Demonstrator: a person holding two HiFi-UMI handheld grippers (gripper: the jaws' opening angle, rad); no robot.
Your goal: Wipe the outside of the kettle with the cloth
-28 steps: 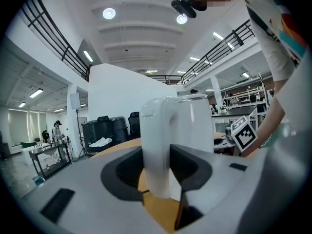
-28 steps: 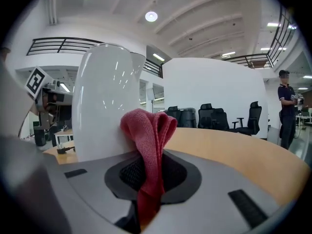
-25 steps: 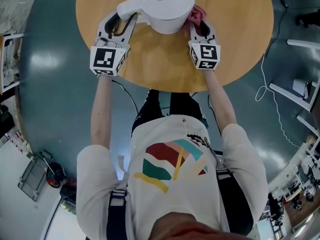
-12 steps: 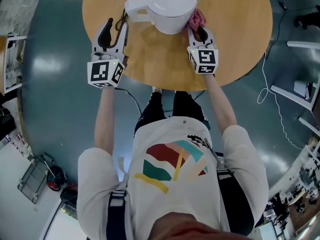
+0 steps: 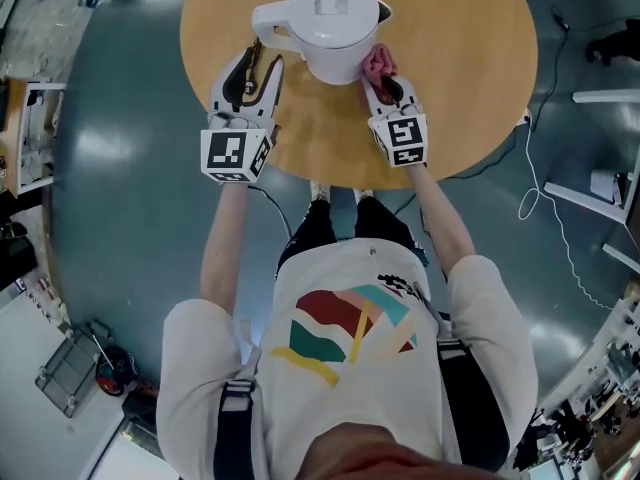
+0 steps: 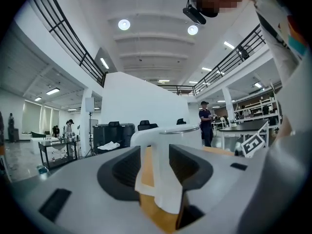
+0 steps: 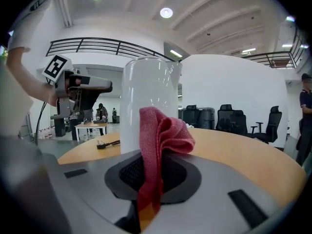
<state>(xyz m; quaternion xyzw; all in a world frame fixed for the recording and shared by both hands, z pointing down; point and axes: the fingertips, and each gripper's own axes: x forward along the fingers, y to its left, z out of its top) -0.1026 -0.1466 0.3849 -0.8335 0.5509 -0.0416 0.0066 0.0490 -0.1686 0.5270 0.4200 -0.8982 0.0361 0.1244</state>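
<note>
Now L fingers (image 6: pixel 122 172) spread facing kettle handle (image 6: pixel 160 147); R fingers (image 7: pixel 181 173) pinch pink cloth (image 7: pixel 158 130).

Large open lab-cum-office hall. High white ceiling, round lights (image 6: pixel 124 24). Mezzanine with black railing (image 6: pixel 78 45) along walls. Row of black office chairs (image 7: pixel 229 116), shelving (image 6: pixel 253 110), worktable (image 6: pixel 54 143) with people standing by. Glossy teal floor (image 5: pixel 120 168), loose cable (image 5: pixel 535 183) across it, round wooden table (image 5: pixel 470 58).
</note>
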